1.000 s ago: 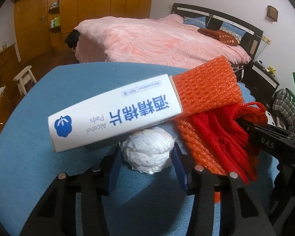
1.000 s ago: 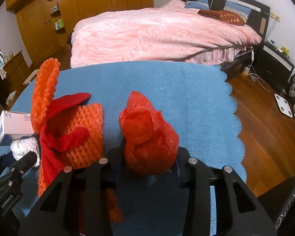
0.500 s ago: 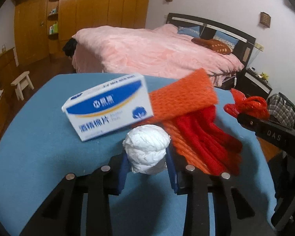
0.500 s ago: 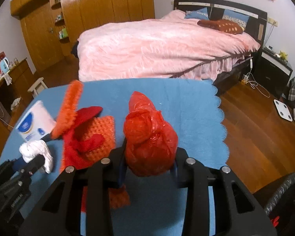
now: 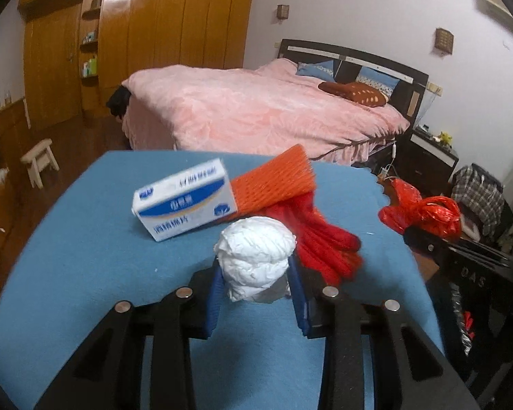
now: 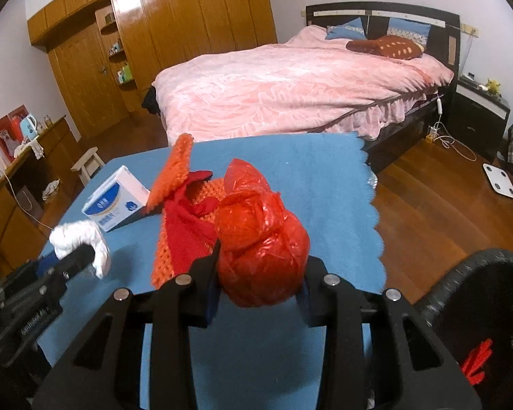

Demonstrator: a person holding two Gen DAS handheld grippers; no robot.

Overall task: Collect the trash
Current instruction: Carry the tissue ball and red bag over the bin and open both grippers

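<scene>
In the left wrist view, the left gripper (image 5: 256, 287) pinches a crumpled white paper wad (image 5: 256, 256) between its blue pads, held above the blue table (image 5: 85, 256); beyond it toward the far edge lie a white-and-blue box (image 5: 184, 201), an orange foam net (image 5: 273, 181) and a red mesh bag (image 5: 321, 239). The wad bulges well past the pads, so a quick swing could likely shake it loose. A second ago the box loomed large just over the wad; now it sits smaller and farther off, the gripper having lifted back. In the right wrist view, the right gripper (image 6: 260, 280) clamps a red plastic bag (image 6: 260, 249) above the table's near right edge, beside a black bin (image 6: 489, 307) (its rim only partly seen). The slick film could slip. The bin was barely visible before; now it fills the lower right corner.
</scene>
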